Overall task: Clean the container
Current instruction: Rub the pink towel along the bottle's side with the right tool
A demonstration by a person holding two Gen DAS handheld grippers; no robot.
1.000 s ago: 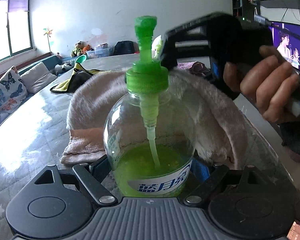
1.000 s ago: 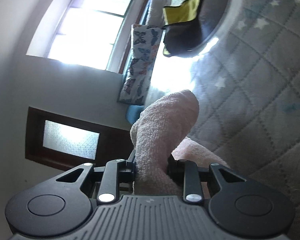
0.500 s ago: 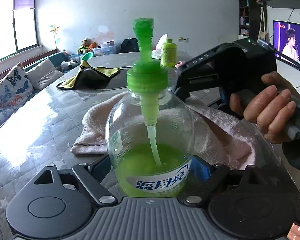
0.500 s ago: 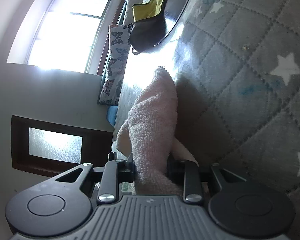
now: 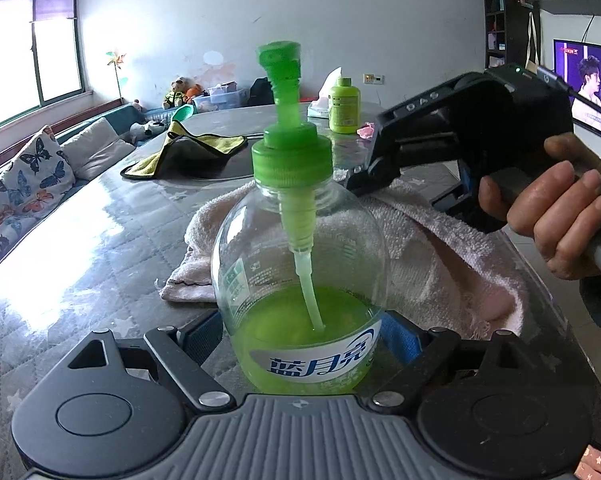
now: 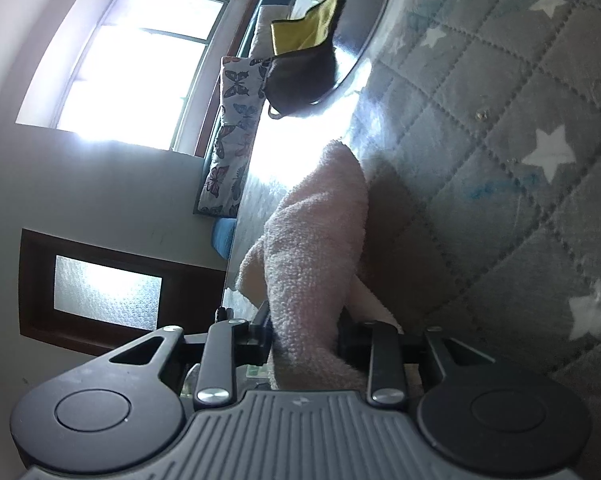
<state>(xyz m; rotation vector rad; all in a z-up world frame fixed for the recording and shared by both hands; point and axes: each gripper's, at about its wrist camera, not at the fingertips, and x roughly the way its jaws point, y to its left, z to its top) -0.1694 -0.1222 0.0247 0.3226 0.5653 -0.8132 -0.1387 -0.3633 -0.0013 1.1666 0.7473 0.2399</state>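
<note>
A clear pump bottle (image 5: 300,280) with a green cap and green liquid stands upright. My left gripper (image 5: 300,340) is shut on the bottle's lower body. A pink towel (image 5: 440,248) lies on the table behind and to the right of the bottle. My right gripper (image 6: 304,336) is shut on a fold of this towel (image 6: 316,248). In the left wrist view the right gripper's black body (image 5: 460,136) sits just behind the bottle's shoulder, over the towel.
A grey quilted table cover with stars (image 6: 520,140) lies under everything. A yellow and black cloth (image 5: 188,152) lies on a dark round plate at the back. A small green bottle (image 5: 343,108) and a tissue pack stand at the far side.
The towel has come down from against the bottle's back onto the table. My right gripper has lowered with it. The bottle stays in my left gripper.
</note>
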